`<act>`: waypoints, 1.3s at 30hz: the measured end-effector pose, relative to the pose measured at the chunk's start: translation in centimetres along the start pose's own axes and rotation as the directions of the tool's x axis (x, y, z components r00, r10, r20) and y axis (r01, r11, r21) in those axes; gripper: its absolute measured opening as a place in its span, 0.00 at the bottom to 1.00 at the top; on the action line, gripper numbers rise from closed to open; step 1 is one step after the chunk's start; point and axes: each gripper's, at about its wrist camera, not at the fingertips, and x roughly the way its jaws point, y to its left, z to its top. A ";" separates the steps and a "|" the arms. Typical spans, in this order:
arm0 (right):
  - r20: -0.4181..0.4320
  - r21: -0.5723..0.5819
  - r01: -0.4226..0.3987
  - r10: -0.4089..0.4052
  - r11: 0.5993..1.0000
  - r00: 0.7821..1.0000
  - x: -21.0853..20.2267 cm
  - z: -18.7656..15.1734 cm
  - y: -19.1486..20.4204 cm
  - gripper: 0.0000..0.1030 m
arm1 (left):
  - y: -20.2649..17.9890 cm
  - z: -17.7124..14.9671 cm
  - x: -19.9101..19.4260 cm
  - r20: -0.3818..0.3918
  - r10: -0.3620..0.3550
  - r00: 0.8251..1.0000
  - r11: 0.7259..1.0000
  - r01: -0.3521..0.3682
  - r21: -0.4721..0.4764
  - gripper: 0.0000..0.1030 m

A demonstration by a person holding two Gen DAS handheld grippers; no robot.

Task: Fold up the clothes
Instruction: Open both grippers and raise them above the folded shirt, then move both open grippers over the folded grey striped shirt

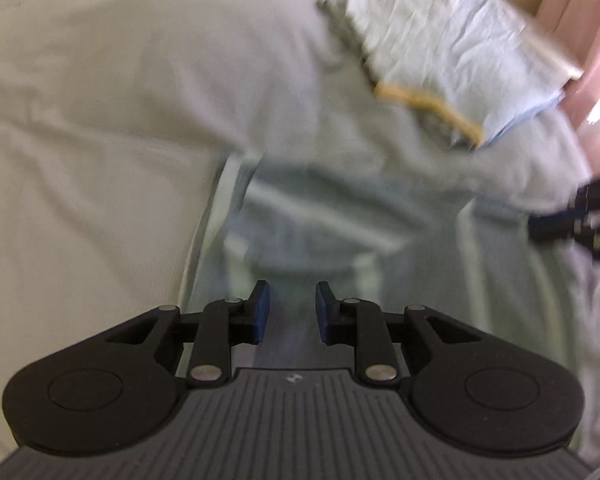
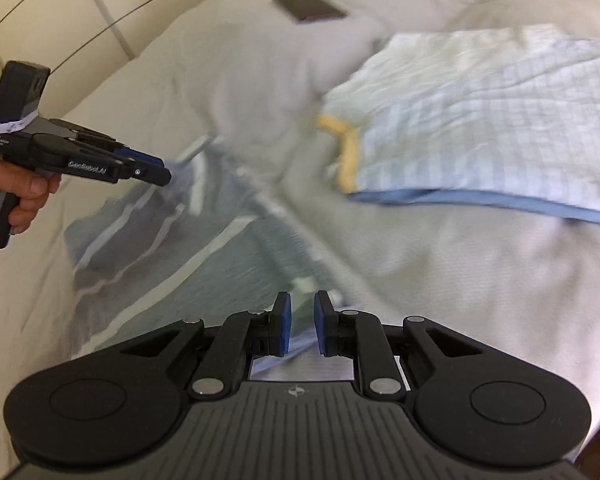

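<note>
Striped garment point(image 2: 188, 248): grey-blue with pale stripes, spread flat on the bedsheet point(image 1: 100, 120), blurred in both views.
Folded checked cloth point(image 2: 480, 120): light blue, yellow trim, on the bedsheet beyond the striped garment.
Left gripper point(image 1: 289, 312): over the striped garment, jaws parted by a moderate gap, nothing between the pads.
Right gripper point(image 2: 302, 324): at the striped garment's near edge, jaws narrowly apart, empty.
Dark flat object point(image 2: 310, 7): far side of the bedsheet, past the striped garment; identity unclear.

Wrist views low over bed point(image 1: 100, 120); shared garment point(image 2: 188, 248)
</note>
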 end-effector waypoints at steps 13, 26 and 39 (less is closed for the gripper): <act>0.049 -0.029 0.112 -0.111 0.993 0.993 -2.5 0.8 -0.8 0.14 | 2.3 -3.6 -3.9 0.043 0.053 0.998 0.990 -0.046 -0.134 0.19; -0.096 -0.115 -0.001 -0.010 0.993 0.995 0.2 -1.0 5.7 0.26 | 7.7 -8.8 -6.4 -0.019 0.248 0.969 0.947 -0.247 -0.205 0.19; -0.126 -0.275 -0.143 0.112 0.951 0.986 0.3 -3.3 13.9 0.28 | 3.0 -12.6 -2.9 0.022 0.148 0.989 0.988 -0.147 -0.056 0.16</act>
